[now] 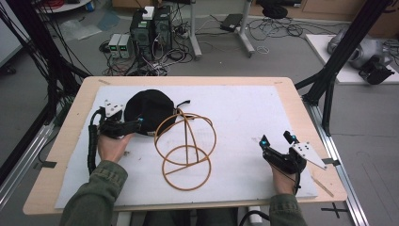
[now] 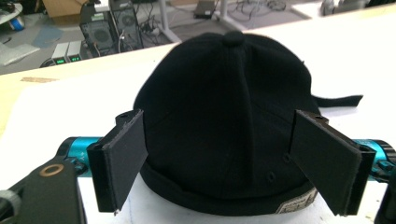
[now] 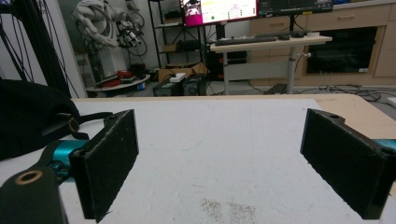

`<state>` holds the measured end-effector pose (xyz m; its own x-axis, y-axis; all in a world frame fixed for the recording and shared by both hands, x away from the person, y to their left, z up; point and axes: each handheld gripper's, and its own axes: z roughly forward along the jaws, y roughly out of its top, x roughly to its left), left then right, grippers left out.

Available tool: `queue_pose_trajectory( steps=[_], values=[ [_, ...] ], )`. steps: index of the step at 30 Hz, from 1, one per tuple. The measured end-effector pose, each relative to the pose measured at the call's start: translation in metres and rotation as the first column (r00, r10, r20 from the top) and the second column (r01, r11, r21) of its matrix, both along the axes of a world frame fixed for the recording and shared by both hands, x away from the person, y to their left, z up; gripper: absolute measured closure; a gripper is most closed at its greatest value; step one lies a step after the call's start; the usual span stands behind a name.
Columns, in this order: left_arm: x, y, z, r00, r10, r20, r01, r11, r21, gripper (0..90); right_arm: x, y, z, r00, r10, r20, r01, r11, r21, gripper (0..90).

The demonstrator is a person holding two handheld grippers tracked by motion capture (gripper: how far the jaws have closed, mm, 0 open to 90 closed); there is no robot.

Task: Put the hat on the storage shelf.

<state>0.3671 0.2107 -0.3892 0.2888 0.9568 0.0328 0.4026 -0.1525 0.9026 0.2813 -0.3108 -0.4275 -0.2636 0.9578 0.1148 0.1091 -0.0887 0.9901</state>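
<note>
hand-held gripper work at this moment centred on the black cap (image 1: 148, 112). going from largest to smallest: the bench (image 1: 61, 141) carried a white board (image 1: 263, 113), and the cap sat on that board at about ten o'clock from its middle, its edge touching or overlapping a wire hat stand (image 1: 186, 146) made of tan rings, which lay just at the cap's four o'clock. the left hand-held gripper (image 1: 134, 126) was at the cap's seven o'clock side, released, its pads (image 2: 122, 161) spread to either side of the crown and apparently not yet pressing it. the right hand-held gripper (image 1: 277, 140) rested at four o'clock on the board, well apart from the cap, also released and holding nothing.

the step in hand looked like taking hold of the cap. doing it well likely meant closing low on the band rather than the soft crown, squarely, so the fabric would not slip, and lifting without snagging the stand's rings.
</note>
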Motion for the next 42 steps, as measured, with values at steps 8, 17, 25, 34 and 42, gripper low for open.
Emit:
queue_pose_trajectory(
  steps=[8,17,25,34,42],
  values=[
    [0.019,-0.014,-0.003,0.9986,0.030,-0.044,-0.031,0.9990,-0.033,20.2,0.001,0.005,-0.001,0.9999,0.016,-0.005,-0.016,0.999,-0.036,10.4],
    [0.043,-0.025,-0.009,0.9937,0.043,-0.103,-0.046,0.9986,-0.028,20.9,0.000,0.004,-0.001,1.0000,0.004,0.004,-0.004,0.999,-0.042,10.4],
    [0.053,-0.030,-0.008,0.9893,0.055,-0.135,-0.056,0.9984,-0.005,30.1,0.001,0.003,-0.002,1.0000,-0.001,0.001,0.001,0.999,-0.043,10.4],
    [0.048,-0.030,-0.002,0.9881,0.059,-0.142,-0.063,0.9977,-0.026,87.3,0.000,0.000,-0.001,0.9999,-0.009,0.011,0.009,0.999,-0.044,10.4],
    [0.045,-0.028,0.000,0.9899,0.053,-0.131,-0.058,0.9976,-0.036,87.6,-0.002,-0.001,-0.001,0.9999,-0.008,0.009,0.008,0.999,-0.038,10.4]
  ],
)
